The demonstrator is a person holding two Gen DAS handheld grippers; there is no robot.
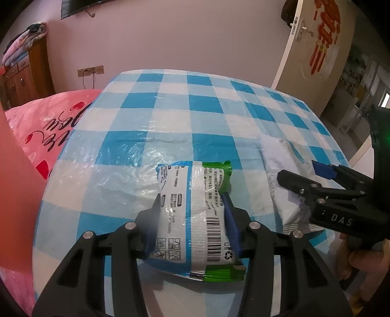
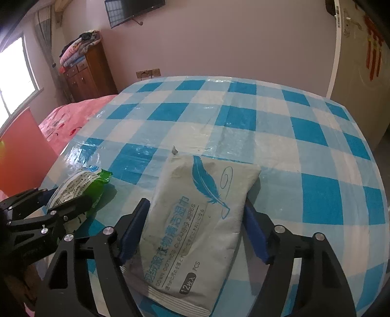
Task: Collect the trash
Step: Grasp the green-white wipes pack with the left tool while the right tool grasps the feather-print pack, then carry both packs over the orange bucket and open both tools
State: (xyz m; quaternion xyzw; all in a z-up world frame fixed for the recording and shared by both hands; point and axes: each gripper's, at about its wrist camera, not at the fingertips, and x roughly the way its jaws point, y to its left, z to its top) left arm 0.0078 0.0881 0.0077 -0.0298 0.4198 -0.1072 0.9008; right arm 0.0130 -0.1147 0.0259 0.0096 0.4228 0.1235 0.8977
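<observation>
Right claw (image 2: 195, 229) clamps "CLEANING WIPES" pack (image 2: 195, 219); left claw (image 1: 192, 207) grips barcoded wrapper (image 1: 195, 214).

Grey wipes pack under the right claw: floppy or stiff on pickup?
Probably floppy: the wipes pack is a soft creased pouch lying flat on the checked tablecloth. Its film looks smooth, so it may slip. The right claw straddles it.

I am working in a home, in what is looking like a bedroom. A wooden cabinet (image 2: 89, 73) is carrying folded blankets (image 2: 79, 46), a pink bedspread (image 1: 48, 122) is lying beside my blue-checked table (image 2: 243, 117), and a television (image 2: 134, 9) is hanging on the wall.
</observation>
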